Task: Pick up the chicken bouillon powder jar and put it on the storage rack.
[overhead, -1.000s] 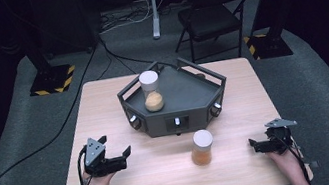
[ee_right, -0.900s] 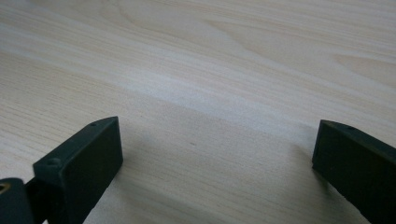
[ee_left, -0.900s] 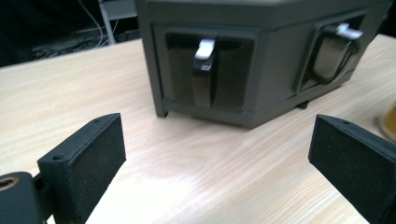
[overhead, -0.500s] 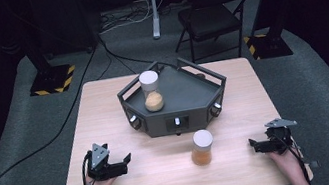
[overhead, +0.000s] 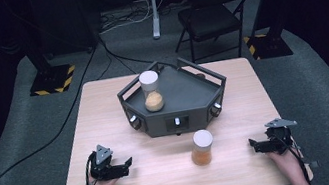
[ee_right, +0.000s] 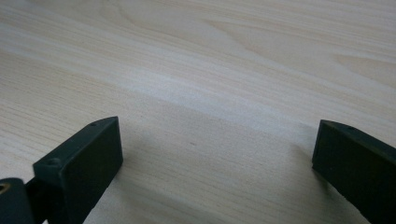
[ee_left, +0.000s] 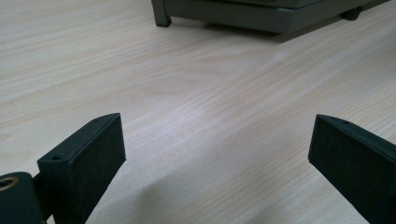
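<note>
A dark grey angular tray (overhead: 189,99) stands mid-table with a white-capped jar (overhead: 151,91) of orange-tan powder upright on its left part. A second white-capped jar (overhead: 202,147) with orange contents stands on the wood in front of the tray. My left gripper (overhead: 126,165) rests low at the near left, open, nothing between its jaws; its own view looks over bare wood to the tray's base (ee_left: 261,16). My right gripper (overhead: 253,146) lies at the near right, open and empty, its fingers (ee_right: 79,163) just over the tabletop.
The wooden table (overhead: 104,107) has its front edge close to both hands. Behind it stand a folding chair (overhead: 213,16), a metal stand (overhead: 153,3) and black posts with yellow-striped bases (overhead: 51,80). Cables run across the grey floor at left.
My left gripper has shifted slightly toward the near edge and settled lower on the table. The right gripper and both jars have stayed put.
</note>
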`<action>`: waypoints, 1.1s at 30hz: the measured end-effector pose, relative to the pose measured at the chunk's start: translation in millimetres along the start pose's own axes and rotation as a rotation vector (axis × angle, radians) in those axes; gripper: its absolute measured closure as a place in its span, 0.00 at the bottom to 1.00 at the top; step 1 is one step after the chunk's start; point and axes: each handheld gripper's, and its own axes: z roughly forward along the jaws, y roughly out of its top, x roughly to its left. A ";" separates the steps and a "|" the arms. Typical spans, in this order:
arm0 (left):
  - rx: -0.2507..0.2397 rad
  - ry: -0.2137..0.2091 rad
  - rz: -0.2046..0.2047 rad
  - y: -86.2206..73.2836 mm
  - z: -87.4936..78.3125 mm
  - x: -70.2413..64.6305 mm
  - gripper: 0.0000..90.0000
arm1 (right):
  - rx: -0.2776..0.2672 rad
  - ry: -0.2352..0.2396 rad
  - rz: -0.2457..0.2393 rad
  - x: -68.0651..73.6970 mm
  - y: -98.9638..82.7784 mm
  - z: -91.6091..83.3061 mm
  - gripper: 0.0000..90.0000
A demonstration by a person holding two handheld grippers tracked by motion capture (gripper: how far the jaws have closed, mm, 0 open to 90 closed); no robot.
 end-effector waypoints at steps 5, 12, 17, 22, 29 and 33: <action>0.033 -0.009 -0.013 2.6 2.8 3.4 0.04 | 0.000 0.000 0.000 0.0 0.0 0.0 0.01; 0.072 -0.015 -0.026 8.5 5.8 4.9 0.04 | -0.001 -0.002 0.001 0.4 -0.1 0.1 0.01; 0.112 0.012 -0.019 14.6 9.0 -1.2 0.03 | -0.001 -0.002 0.001 0.4 -0.1 0.1 0.01; 0.136 0.029 -0.012 18.3 11.6 -5.0 0.03 | 0.000 -0.002 0.001 0.4 0.0 0.1 0.01; 0.138 0.031 -0.010 18.5 11.8 -5.7 0.03 | -0.001 -0.002 0.001 0.4 -0.1 0.1 0.01; 0.139 0.031 -0.010 18.5 11.8 -5.6 0.03 | -0.001 -0.002 0.001 0.5 -0.1 0.1 0.01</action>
